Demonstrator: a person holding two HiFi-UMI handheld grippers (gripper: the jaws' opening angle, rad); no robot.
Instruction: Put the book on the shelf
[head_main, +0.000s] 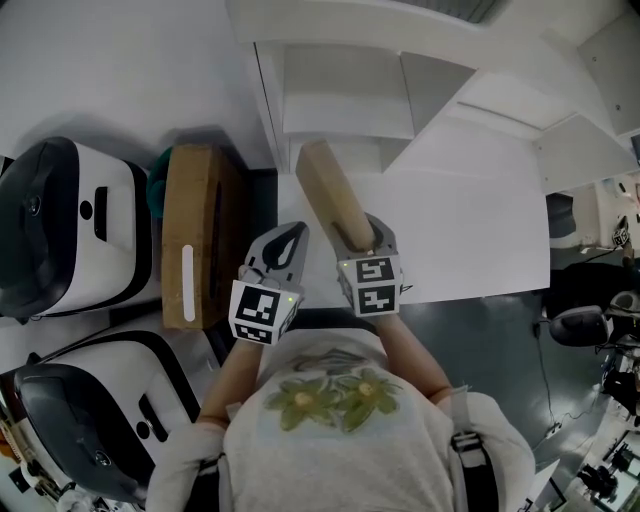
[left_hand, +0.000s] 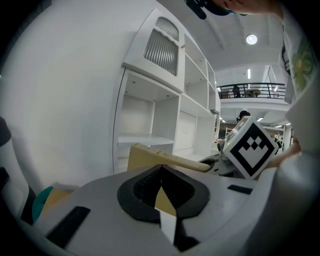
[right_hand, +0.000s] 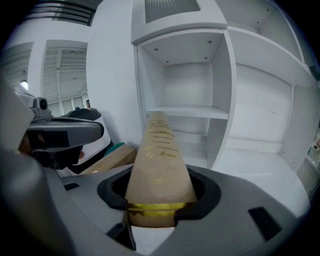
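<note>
A tan book (head_main: 330, 195) with gold lettering on its spine (right_hand: 160, 160) sticks forward out of my right gripper (head_main: 365, 235), whose jaws (right_hand: 159, 192) are shut on its near end. The book's far end points at the white shelf unit (head_main: 345, 95), toward an empty compartment with a shelf board (right_hand: 185, 112). My left gripper (head_main: 295, 238) hangs just left of the book, its jaws shut with nothing in them (left_hand: 161, 175). In the left gripper view the book (left_hand: 165, 159) shows beyond those jaws, in front of the shelf unit (left_hand: 150, 140).
A brown cardboard box (head_main: 195, 235) stands left of the shelf unit, with something teal (head_main: 160, 185) behind it. Two white-and-black machines (head_main: 60, 225) (head_main: 90, 410) sit further left. Wider white shelf boards (head_main: 480, 230) stretch to the right.
</note>
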